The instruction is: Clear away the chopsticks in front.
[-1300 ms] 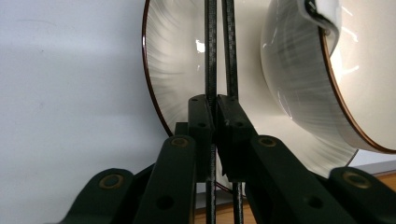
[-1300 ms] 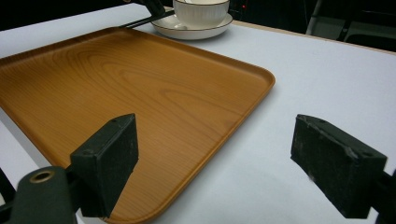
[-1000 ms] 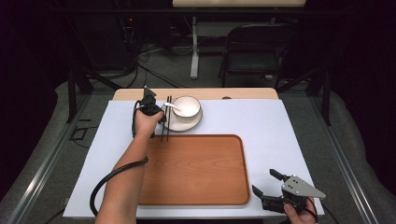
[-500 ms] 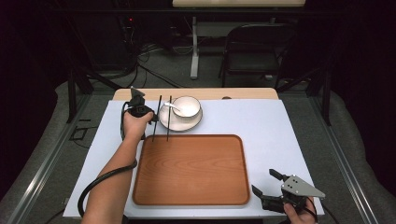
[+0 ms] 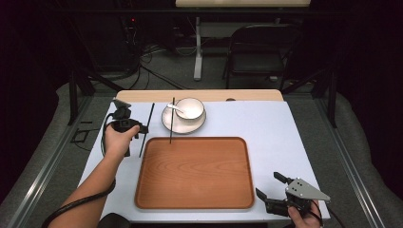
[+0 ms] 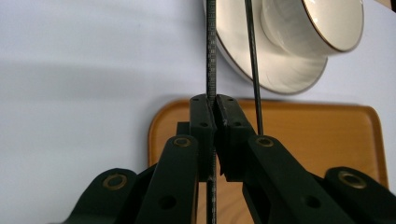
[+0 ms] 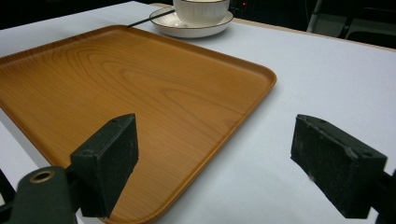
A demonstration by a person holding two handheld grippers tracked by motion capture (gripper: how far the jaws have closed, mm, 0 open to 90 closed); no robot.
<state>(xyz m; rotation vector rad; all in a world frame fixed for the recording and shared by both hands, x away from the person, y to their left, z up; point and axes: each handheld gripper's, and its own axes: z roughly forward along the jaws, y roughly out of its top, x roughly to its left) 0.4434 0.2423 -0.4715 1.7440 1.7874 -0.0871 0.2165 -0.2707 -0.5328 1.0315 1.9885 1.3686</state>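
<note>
A: Left side first. What is the left gripper doing?

B: Its jaws are clamping one chopstick. In the left gripper view the stick is running straight up between the closed pads and on past them on both sides. The left hand is lying just left of the tray, forearm stretching in from the bottom edge.

A: And the second chopstick?

B: The second chopstick is lying apart from the gripper, its far end resting on the saucer, its near end reaching the tray's rim. A bowl with a spoon is sitting on the saucer.

A: Right side?

B: The right gripper is resting by the tray's near right corner, jaws standing wide apart, nothing between the pads. The right hand is gripping it from below.
</note>
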